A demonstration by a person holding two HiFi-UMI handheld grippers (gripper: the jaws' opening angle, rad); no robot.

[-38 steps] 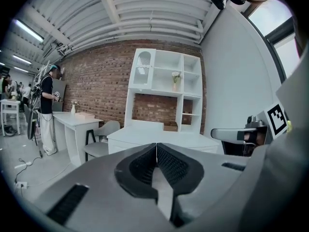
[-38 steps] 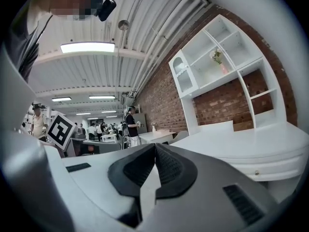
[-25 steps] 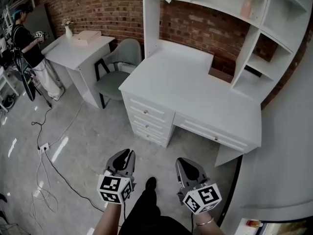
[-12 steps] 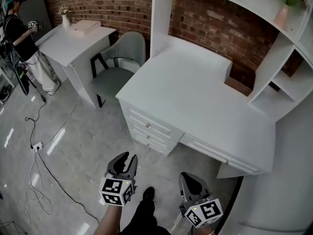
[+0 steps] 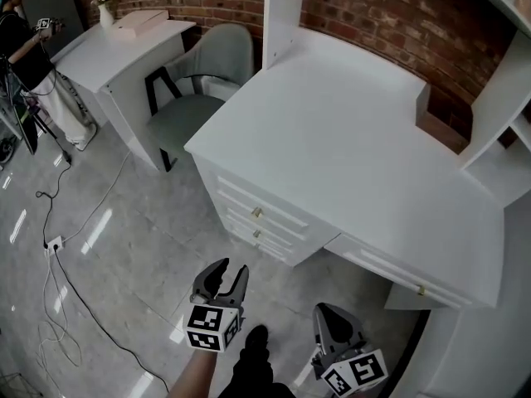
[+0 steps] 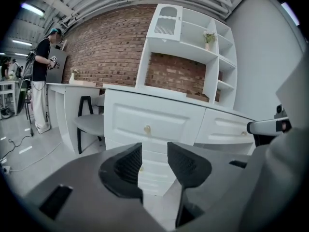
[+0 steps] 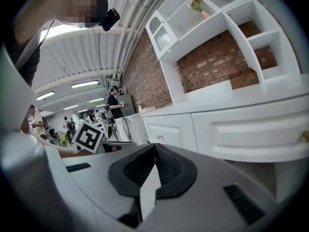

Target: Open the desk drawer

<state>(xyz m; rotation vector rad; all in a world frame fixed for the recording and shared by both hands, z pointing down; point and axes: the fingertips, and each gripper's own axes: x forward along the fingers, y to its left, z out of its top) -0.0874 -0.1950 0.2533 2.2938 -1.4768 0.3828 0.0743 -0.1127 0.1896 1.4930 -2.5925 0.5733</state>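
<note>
The white desk [image 5: 348, 131] has a stack of three small drawers at its left, the top drawer [image 5: 265, 206] with a brass knob [image 5: 256, 213]. A wide drawer [image 5: 386, 270] with its own knob [image 5: 421, 289] sits to the right. All drawers are closed. My left gripper [image 5: 224, 272] hangs over the floor in front of the stack; its jaws have just been opening and stand open with nothing between them. In the left gripper view the left gripper [image 6: 154, 151] faces the top knob [image 6: 147, 128] from a distance. My right gripper [image 5: 332, 313] is shut and empty, below the wide drawer [image 7: 256, 129].
A grey chair [image 5: 195, 98] stands left of the desk, beside a second white desk [image 5: 124, 48]. A person [image 5: 21, 40] stands at the far left. Cables [image 5: 58, 247] trail across the grey floor. A shelf unit upright [image 5: 282, 7] rises from the desk's back.
The left jaws have gone from shut to open. Both grippers have sunk lower in the head view, and the desk has drawn closer.
</note>
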